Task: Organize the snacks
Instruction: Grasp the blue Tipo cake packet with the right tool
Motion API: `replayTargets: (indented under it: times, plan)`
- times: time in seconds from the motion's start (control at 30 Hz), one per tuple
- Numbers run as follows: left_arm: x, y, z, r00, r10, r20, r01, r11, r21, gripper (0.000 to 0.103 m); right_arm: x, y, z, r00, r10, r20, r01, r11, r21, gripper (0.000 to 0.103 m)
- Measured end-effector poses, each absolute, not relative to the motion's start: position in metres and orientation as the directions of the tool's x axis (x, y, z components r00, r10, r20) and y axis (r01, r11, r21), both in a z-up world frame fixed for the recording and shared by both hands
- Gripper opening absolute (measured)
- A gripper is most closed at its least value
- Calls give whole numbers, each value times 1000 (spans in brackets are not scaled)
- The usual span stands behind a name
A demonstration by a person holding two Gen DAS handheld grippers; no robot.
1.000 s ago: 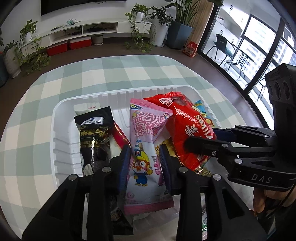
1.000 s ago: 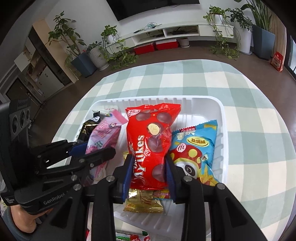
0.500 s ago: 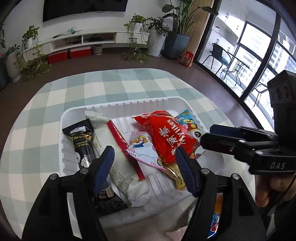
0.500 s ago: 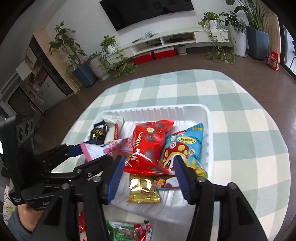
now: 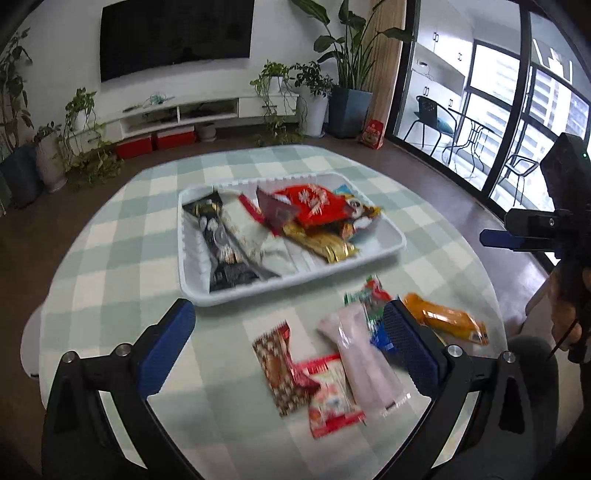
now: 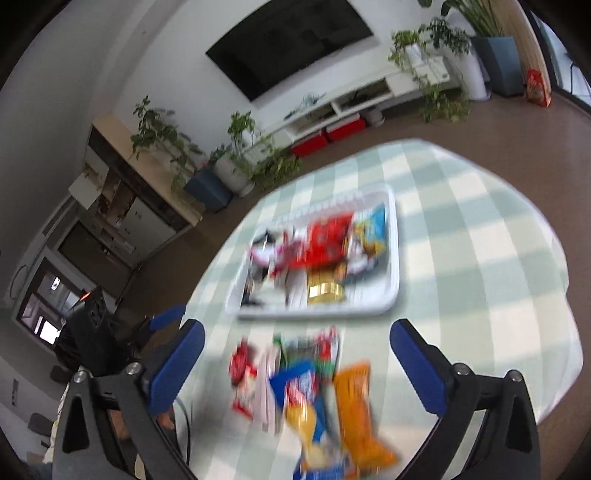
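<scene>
White ribbed plastic forms the shallow rectangular tray (image 5: 384, 251) at the middle of the round table (image 5: 122, 236), whose cloth is a soft green-and-white check. Glossy snack packets fill the tray: a red bag (image 5: 314, 205) on top, a gold foil packet (image 5: 325, 245) beneath it, and a long black packet (image 5: 218, 243) lying lengthwise along the left side, its long axis running from the near rim to the far one.

Loose packets lie on the cloth nearer the cameras (blurred in the right wrist view): a pale pink pouch (image 5: 364, 365), a brown patterned packet (image 5: 282, 369) and an orange one (image 5: 448, 325).

Both the left gripper (image 5: 288, 347) and the right gripper (image 6: 297, 363) are opening, nothing clamped between their blue pads.

Beyond stand a wall-mounted television (image 5: 173, 35), potted plants and brown flooring.
</scene>
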State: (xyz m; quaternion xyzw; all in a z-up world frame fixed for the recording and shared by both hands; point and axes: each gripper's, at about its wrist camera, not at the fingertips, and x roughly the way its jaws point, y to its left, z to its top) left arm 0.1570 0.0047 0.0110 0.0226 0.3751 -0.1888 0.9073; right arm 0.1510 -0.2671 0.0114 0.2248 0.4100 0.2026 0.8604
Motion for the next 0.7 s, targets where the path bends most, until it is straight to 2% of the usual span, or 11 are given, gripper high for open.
replayTargets:
  times: [0.07, 0.23, 0.37, 0.53, 0.63, 0.7]
  plan:
    - [135, 11, -4, 614, -348, -709, 329, 929, -170, 103, 135, -267, 0, 555, 521, -649, -141, 828, 543, 91]
    - [101, 17, -29, 577, -377, -724, 283, 924, -256, 103, 102, -268, -25, 532, 431, -729, -52, 876, 480, 87]
    - [88, 4, -34, 561, -385, -733, 314, 918, -242, 102, 87, -258, -35, 517, 344, -784, -78, 931, 357, 81]
    - [85, -21, -26, 553, -403, -729, 375, 902, -214, 102, 80, -246, -29, 553, 268, -789, -137, 963, 231, 73]
    - [92, -34, -25, 538, -397, -744, 391, 899, -197, 92, 82, -238, -27, 555, 250, -793, -173, 968, 185, 68]
    - [95, -37, -26, 527, -412, -744, 398, 893, -212, 74, 81, -232, -25, 549, 286, -785, -202, 957, 207, 66]
